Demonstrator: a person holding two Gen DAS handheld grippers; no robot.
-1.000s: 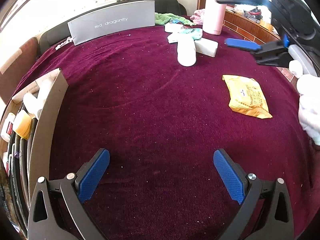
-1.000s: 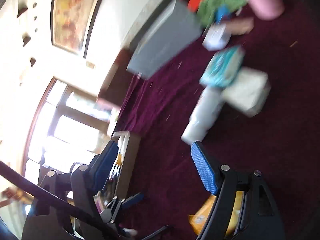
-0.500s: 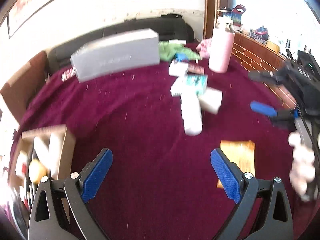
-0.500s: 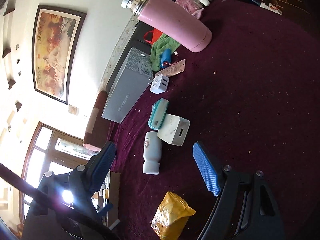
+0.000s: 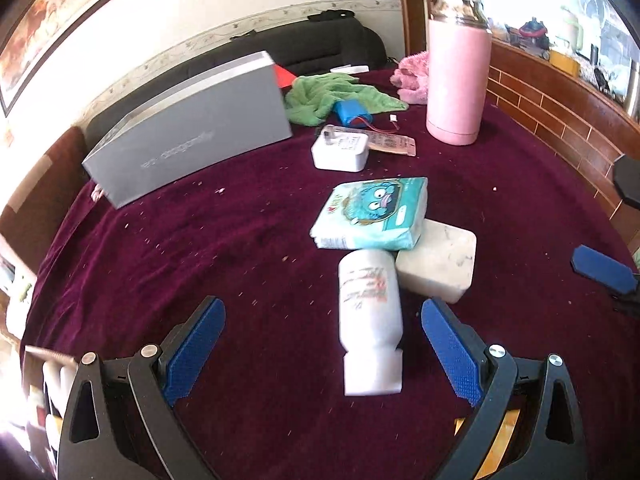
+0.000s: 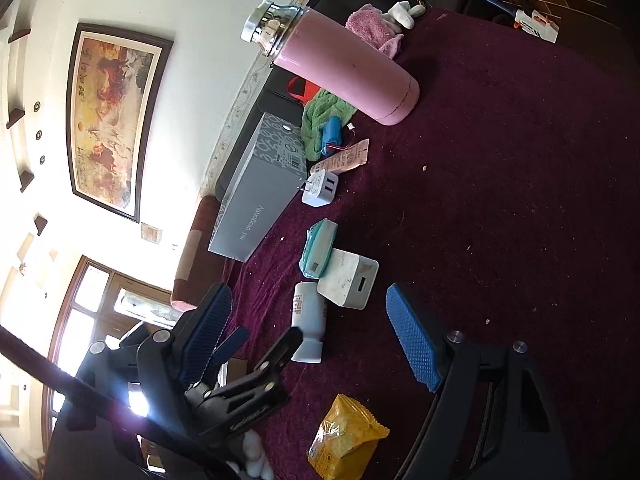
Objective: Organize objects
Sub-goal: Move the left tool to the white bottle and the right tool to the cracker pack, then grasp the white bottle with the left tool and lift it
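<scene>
A white bottle (image 5: pixel 370 322) lies on its side on the maroon cloth, its cap end between the open fingers of my left gripper (image 5: pixel 322 346). It touches a white box (image 5: pixel 438 265) and a teal tissue pack (image 5: pixel 374 214). My right gripper (image 6: pixel 308 336) is open and empty, held above the table; the bottle (image 6: pixel 308 322), the white box (image 6: pixel 348 278) and a yellow snack packet (image 6: pixel 344 438) show below it. The left gripper's black frame (image 6: pixel 240 384) shows in the right wrist view.
A grey carton (image 5: pixel 188 128), white charger (image 5: pixel 340 150), pink flask (image 5: pixel 458 68), green cloth (image 5: pixel 332 94) and blue battery pack (image 5: pixel 352 110) sit at the back. A cardboard box of items (image 5: pixel 44 384) stands at the left edge. A brick ledge (image 5: pixel 560 120) runs on the right.
My left gripper has moved forward and right, so the white bottle now lies between its fingers. My right gripper's view has steadied and drawn back a little.
</scene>
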